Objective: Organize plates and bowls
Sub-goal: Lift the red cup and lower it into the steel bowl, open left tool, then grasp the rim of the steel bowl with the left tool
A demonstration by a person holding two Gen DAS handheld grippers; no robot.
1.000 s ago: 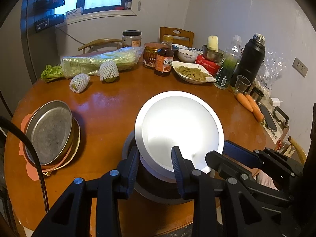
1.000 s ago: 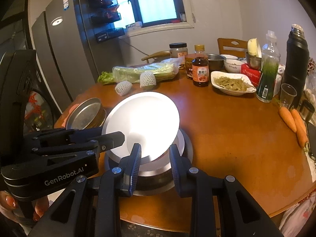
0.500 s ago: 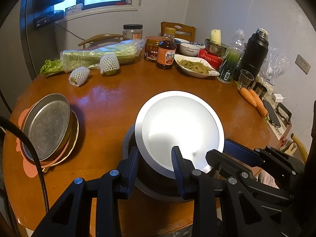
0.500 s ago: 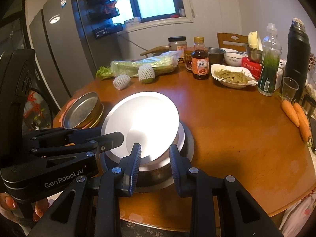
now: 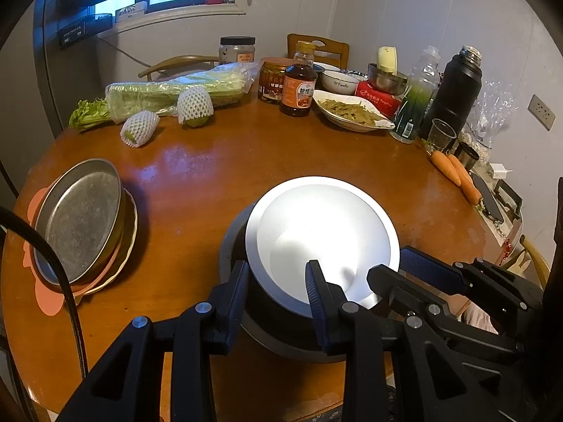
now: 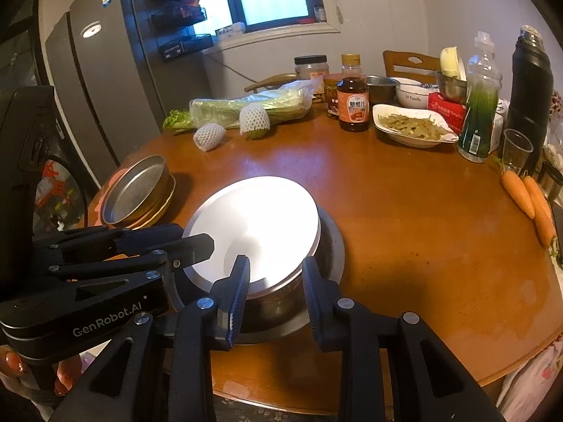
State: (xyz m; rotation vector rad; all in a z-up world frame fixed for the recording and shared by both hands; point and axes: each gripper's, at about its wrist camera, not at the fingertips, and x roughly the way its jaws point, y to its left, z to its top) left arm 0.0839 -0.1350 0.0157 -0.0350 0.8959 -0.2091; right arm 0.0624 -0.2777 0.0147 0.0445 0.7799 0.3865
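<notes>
Plate (image 5: 322, 235) tilted atop pot; left gripper (image 5: 278, 283) and right gripper (image 6: 276, 276) both parted at its near rim.

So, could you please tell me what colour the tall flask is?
Black flask, with a silver cap; clearest in the right wrist view.

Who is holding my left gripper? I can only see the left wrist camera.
Observer: A hand with orange painted nails holds the left gripper.
Operator: Does it have a name on it?
Observer: Yes, white letters on its side read GenRobot.AI.
Operator: Is the right gripper squeezing the plate?
Observer: No. The right gripper is open, its fingers apart around the plate's near rim.
</notes>
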